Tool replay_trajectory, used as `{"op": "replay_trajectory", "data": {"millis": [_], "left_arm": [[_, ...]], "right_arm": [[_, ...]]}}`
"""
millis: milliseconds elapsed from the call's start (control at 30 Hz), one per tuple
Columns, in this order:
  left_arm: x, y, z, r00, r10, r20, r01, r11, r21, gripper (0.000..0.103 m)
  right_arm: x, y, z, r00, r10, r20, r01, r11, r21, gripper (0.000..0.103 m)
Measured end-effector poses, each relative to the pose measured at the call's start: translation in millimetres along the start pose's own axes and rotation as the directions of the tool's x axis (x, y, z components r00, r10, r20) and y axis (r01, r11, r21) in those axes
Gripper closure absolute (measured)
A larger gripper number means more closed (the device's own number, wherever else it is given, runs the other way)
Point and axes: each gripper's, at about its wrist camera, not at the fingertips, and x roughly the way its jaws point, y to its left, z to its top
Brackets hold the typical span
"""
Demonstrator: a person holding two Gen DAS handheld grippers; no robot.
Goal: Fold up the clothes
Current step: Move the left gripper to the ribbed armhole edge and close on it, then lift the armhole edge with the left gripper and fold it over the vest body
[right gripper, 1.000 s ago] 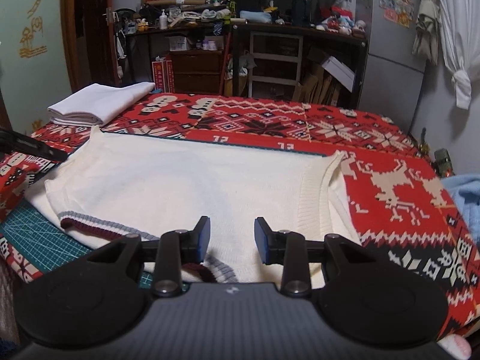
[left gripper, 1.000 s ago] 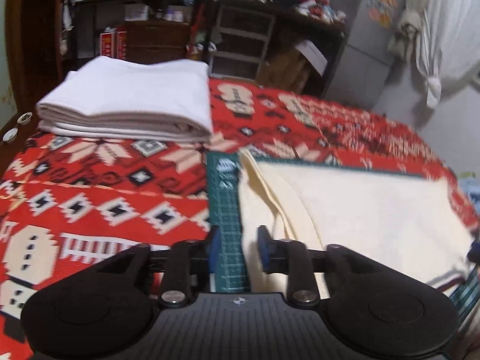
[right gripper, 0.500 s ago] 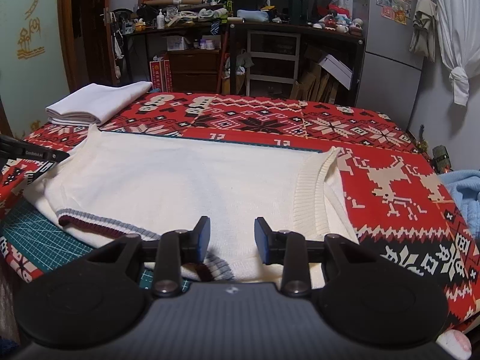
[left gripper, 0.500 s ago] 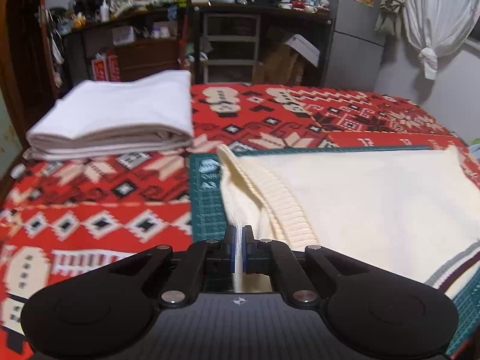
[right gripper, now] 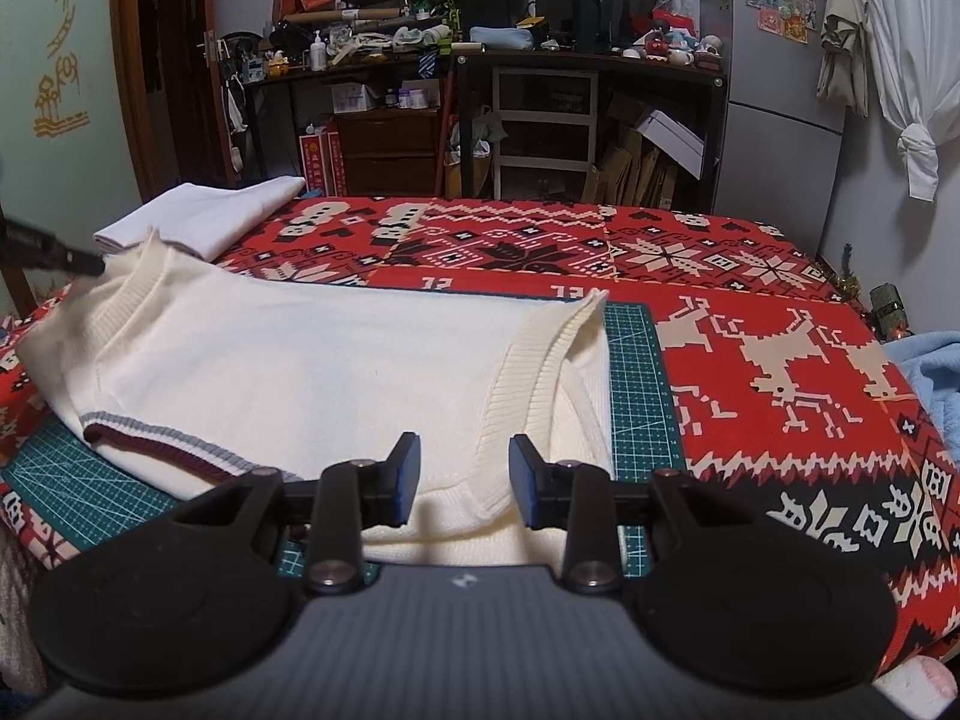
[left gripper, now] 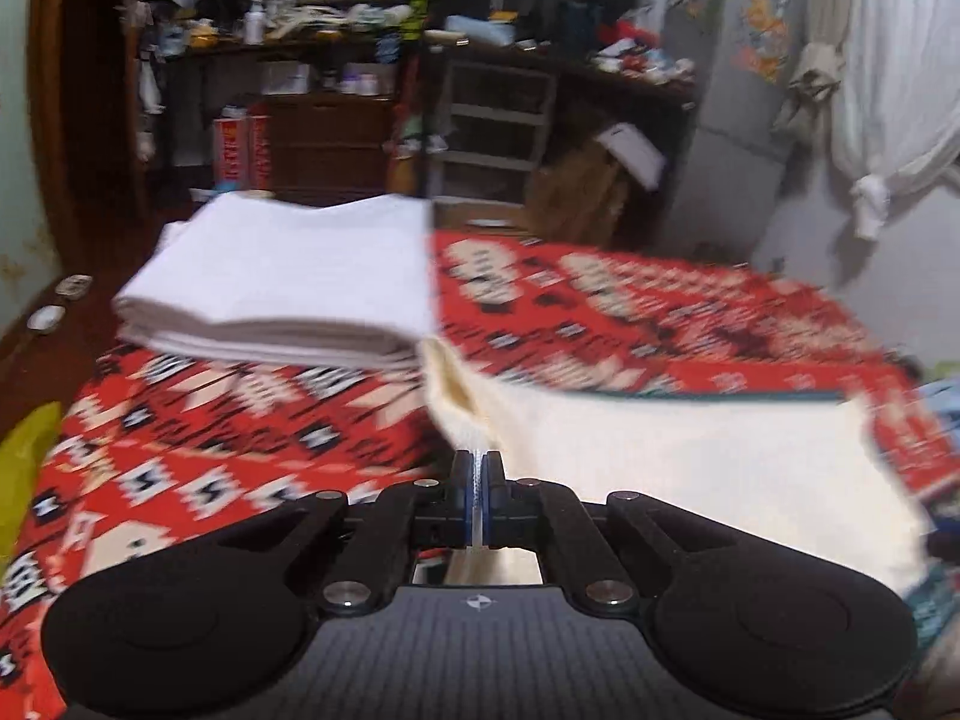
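Sweater vest [right gripper: 312, 354]: cream knit with ribbed armholes and a maroon-and-grey striped hem, spread flat over a green cutting mat [right gripper: 639, 396] on the red patterned blanket [right gripper: 780, 372] that covers the table.
Vest, left side: the ribbed edge [left gripper: 462, 414] is raised off the surface and runs up into the left gripper; in the right wrist view that side rises toward a dark fingertip at the frame's left edge.
Vest, right side: the ribbed armhole [right gripper: 528, 372] lies on the mat, its lower end just ahead of the right gripper.
Left gripper [left gripper: 477, 498]: clenched on the vest's ribbed edge, a thin strip of cream fabric pinched between the 2 blue pads [left gripper: 491, 498].
Right gripper [right gripper: 462, 480]: released, its 2 fingers well apart, low over the near edge of the vest, nothing between them.
Folded white cloth [left gripper: 288, 276]: a neat stack on the blanket at the far left corner, just beyond the vest's raised shoulder.
Left wrist view: motion-blurred, so fine detail of the blanket cannot be told.
Background: cluttered shelves [right gripper: 390, 42] and a grey fridge [right gripper: 774, 60] behind the table.
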Motion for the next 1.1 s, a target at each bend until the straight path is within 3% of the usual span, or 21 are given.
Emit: {"op": "replay_trajectory", "data": {"millis": [100,233,333,467,600,700,733,800,900,1000,1100], "left_arm": [[-5,-25,18,0.994,-0.105,-0.012,0.105,0.994,-0.006,0.100],[4,-65,32,0.970,-0.237,-0.061,0.235,0.971,-0.036,0.100],[28,-93,28,0.948,-0.301,-0.103,0.294,0.953,-0.077,0.100],[73,-114,-1,0.926,-0.341,-0.162,0.317,0.935,-0.159,0.100],[100,-113,-31,0.892,-0.412,-0.186,0.346,0.887,-0.307,0.097],[82,-105,-35,0.870,-0.480,-0.117,0.416,0.839,-0.352,0.094],[72,-102,-34,0.864,-0.496,-0.085,0.439,0.826,-0.353,0.087],[48,-93,-28,0.863,-0.504,-0.025,0.470,0.821,-0.325,0.072],[20,-71,-23,0.896,-0.444,0.024,0.435,0.863,-0.258,0.071],[10,-44,-29,0.932,-0.362,0.019,0.356,0.905,-0.232,0.071],[15,-19,-45,0.948,-0.319,-0.009,0.306,0.915,-0.263,0.071]], "right_arm": [[-1,-1,1,1.000,0.001,0.006,-0.001,1.000,0.008,0.067],[-3,-4,0,1.000,0.002,0.008,-0.002,1.000,0.023,0.067],[-4,-4,-1,1.000,0.003,0.009,-0.003,1.000,0.029,0.067],[-7,0,1,1.000,0.012,0.011,-0.012,1.000,0.025,0.067],[-7,6,5,0.999,0.044,0.017,-0.044,0.999,0.020,0.067],[-2,10,11,0.995,0.096,0.010,-0.096,0.994,0.042,0.067],[1,12,13,0.993,0.117,0.006,-0.117,0.992,0.052,0.067],[7,16,17,0.987,0.160,-0.002,-0.159,0.985,0.072,0.067],[21,26,25,0.972,0.236,-0.023,-0.231,0.965,0.122,0.066],[41,34,31,0.947,0.319,-0.046,-0.304,0.931,0.201,0.061],[65,38,35,0.925,0.375,-0.066,-0.340,0.892,0.299,0.060]]}}
